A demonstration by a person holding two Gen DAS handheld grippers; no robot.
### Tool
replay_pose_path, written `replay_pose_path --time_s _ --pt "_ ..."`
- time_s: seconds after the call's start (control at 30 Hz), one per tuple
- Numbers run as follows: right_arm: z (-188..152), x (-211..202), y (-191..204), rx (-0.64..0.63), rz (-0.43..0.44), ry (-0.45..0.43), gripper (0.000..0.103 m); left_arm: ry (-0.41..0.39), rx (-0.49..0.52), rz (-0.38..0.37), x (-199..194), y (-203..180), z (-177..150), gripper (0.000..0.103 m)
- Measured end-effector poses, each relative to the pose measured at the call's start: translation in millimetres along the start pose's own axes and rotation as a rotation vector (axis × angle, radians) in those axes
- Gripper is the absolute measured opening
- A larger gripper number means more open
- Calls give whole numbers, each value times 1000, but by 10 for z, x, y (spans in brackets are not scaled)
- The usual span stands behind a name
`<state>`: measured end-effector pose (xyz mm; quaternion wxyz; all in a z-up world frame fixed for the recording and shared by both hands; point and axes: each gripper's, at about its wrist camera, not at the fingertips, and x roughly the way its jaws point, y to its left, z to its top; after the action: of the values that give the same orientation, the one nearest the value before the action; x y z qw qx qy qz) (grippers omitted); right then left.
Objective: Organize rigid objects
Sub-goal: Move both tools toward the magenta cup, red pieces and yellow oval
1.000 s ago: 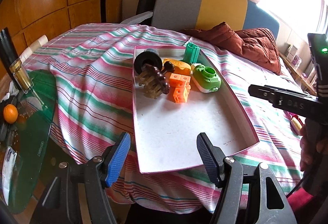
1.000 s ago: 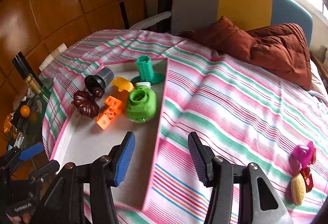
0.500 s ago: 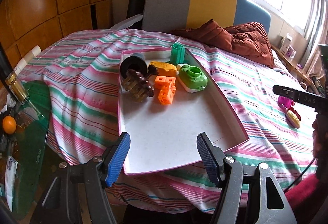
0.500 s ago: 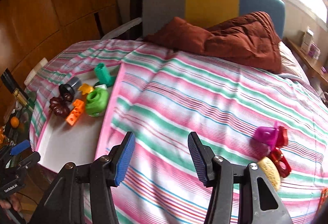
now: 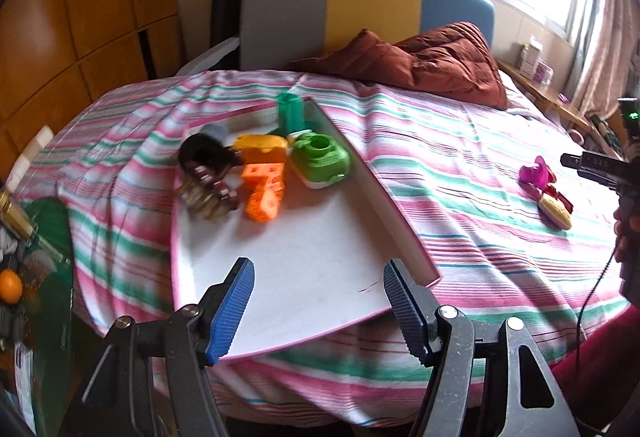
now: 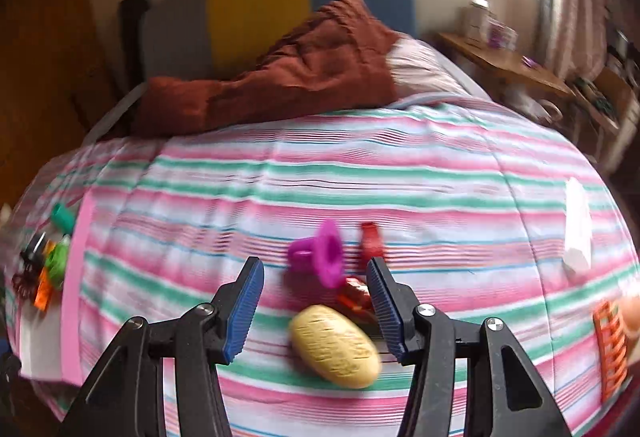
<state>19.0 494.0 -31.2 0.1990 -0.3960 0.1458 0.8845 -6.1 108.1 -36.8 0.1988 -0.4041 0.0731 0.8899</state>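
The yellow oval toy (image 6: 334, 346) lies on the striped bed near its foot edge, just ahead of the right tongs (image 6: 316, 311), its long axis slanting across their gap. A magenta toy (image 6: 320, 257) and red pieces (image 6: 356, 295) crowd just behind it, blurred. Both tongs stand apart, empty. The left tongs (image 5: 318, 311) hover over the tray (image 5: 304, 277) toward the bed's left side, well away, so the right hand is nearer.
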Motion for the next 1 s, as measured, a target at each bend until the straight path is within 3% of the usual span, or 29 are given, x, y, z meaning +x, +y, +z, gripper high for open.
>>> replay_pose_path --time_s 0.1,0.3,0.63,1.0 --pt "49 2 -232 135 4 1 54 6 29 -17 51 -142 53 68" --pt "58 -101 -408 234 14 -21 54 13 101 -43 169 -460 152 68" --pt "60 -82 -555 310 33 -1 54 29 191 -86 347 -921 259 68" --pt "21 -86 -733 382 -7 15 54 51 232 -131 531 -1218 355 68"
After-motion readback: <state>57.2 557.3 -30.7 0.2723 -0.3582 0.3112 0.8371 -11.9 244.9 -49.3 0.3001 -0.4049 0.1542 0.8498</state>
